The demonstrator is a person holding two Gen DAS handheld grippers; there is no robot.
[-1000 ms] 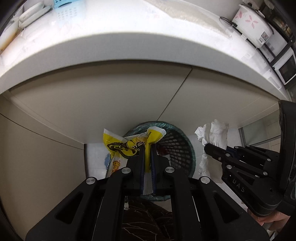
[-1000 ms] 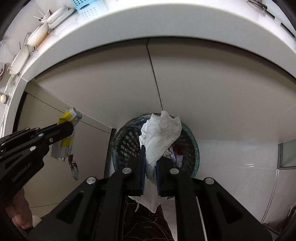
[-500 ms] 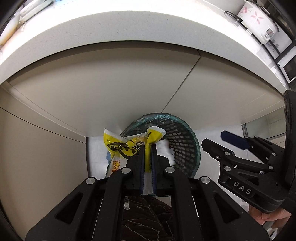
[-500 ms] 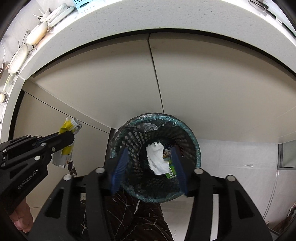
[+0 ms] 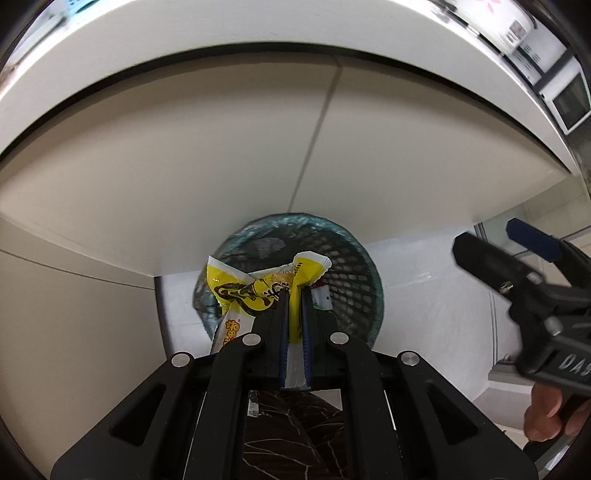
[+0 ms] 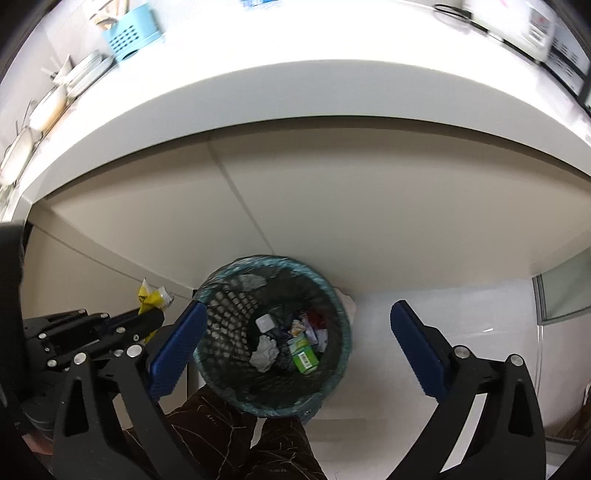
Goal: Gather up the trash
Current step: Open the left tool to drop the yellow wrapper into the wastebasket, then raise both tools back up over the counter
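A black mesh bin (image 6: pixel 334 295) with a green liner stands on the floor against the cabinet. At its bottom lie a crumpled white tissue (image 6: pixel 264 354), a green carton (image 6: pixel 304 354) and other scraps. My right gripper (image 6: pixel 297 308) hangs above the bin, its jaws opening wide with nothing between them. My left gripper (image 5: pixel 293 295) is shut on a yellow snack wrapper (image 5: pixel 251 291) over the bin (image 5: pixel 354 254), near its left rim. The right wrist view shows the left gripper (image 6: pixel 155 317) and wrapper (image 6: pixel 151 297) left of the bin. The right gripper (image 5: pixel 484 232) appears at the left view's right edge.
Beige cabinet doors (image 6: pixel 369 206) rise behind the bin under a white counter (image 6: pixel 295 85). A blue basket (image 6: pixel 129 33) and dishes (image 6: pixel 48 107) sit on it. Dark patterned trousers (image 6: pixel 280 443) stand in front of the bin. A hand (image 5: pixel 546 417) holds the right gripper. White floor (image 6: pixel 461 314) lies to the right.
My right gripper opened and let go of the white tissue, which dropped into the bin, then shifted right. My left gripper sank closer to the bin with the wrapper still held.
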